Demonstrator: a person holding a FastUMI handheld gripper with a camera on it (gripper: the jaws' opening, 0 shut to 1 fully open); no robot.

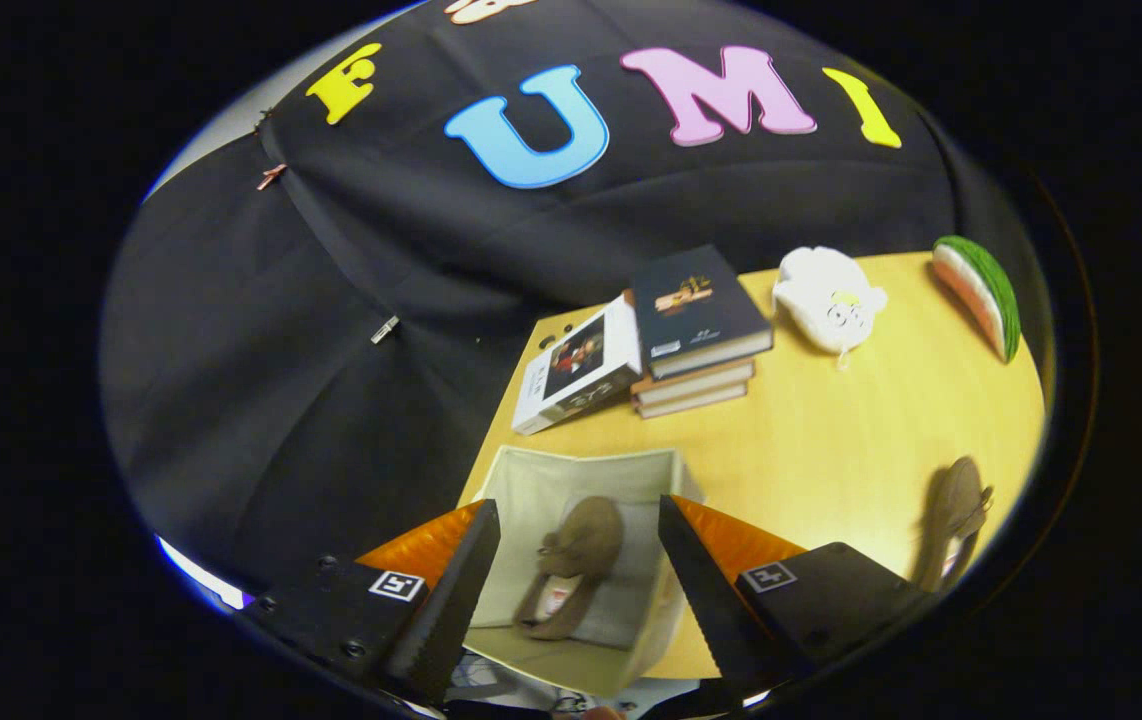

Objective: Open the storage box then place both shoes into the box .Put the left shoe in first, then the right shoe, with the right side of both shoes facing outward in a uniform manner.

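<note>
We see the gripper point(571, 580) with its fingers wide apart and holding nothing. Between them, below, stands the open storage box point(571, 475), pale fabric, and one brown shoe point(571, 565) lies inside it on the bottom. The second brown shoe point(953, 520) lies on the wooden table point(831, 440), to the right of the box. Beyond are a stack of books point(696, 335), a white plush toy point(826, 297) and a watermelon slice point(981, 290).
</note>
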